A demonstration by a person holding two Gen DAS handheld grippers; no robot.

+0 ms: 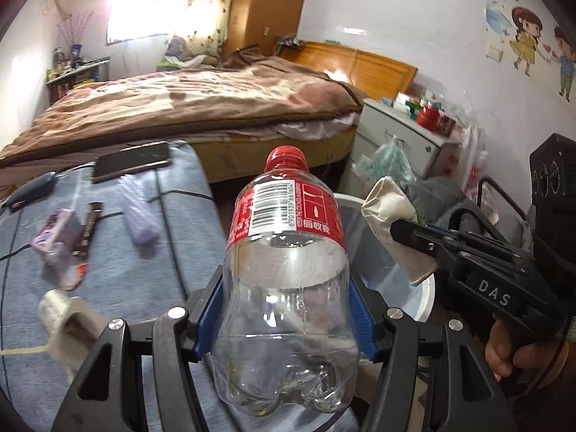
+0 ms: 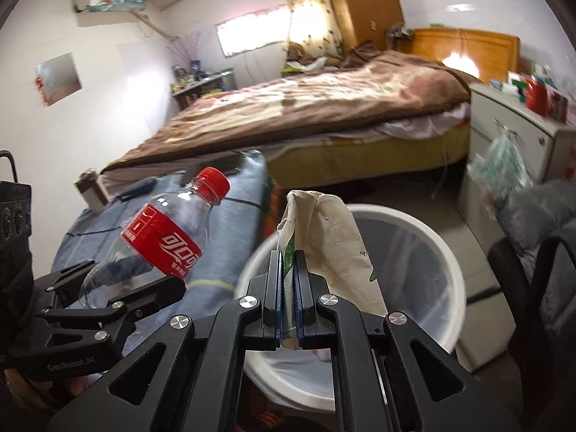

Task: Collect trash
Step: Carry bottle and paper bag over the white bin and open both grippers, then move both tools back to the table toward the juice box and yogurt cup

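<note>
An empty clear plastic bottle (image 1: 284, 270) with a red cap and red label sits between the blue pads of my left gripper (image 1: 286, 288), which is shut on its lower body. It is held above the table's right edge, next to a white bin (image 1: 428, 288). My right gripper (image 2: 288, 262) is shut on a flattened, crumpled paper carton (image 2: 334, 237) and holds it over the open mouth of the white bin (image 2: 455, 280). In the left wrist view the right gripper (image 1: 414, 234) and the carton (image 1: 388, 208) are at the right. In the right wrist view the left gripper (image 2: 115, 280) and the bottle (image 2: 162, 237) are at the left.
A table under a blue cloth (image 1: 126, 270) carries a phone (image 1: 131, 162), a tape roll (image 1: 68, 316) and small purple items. Behind it stands a bed (image 1: 180, 108). A white cabinet (image 1: 392, 133) with a hanging bag is at the right, and a dark chair (image 2: 540, 288) stands beside the bin.
</note>
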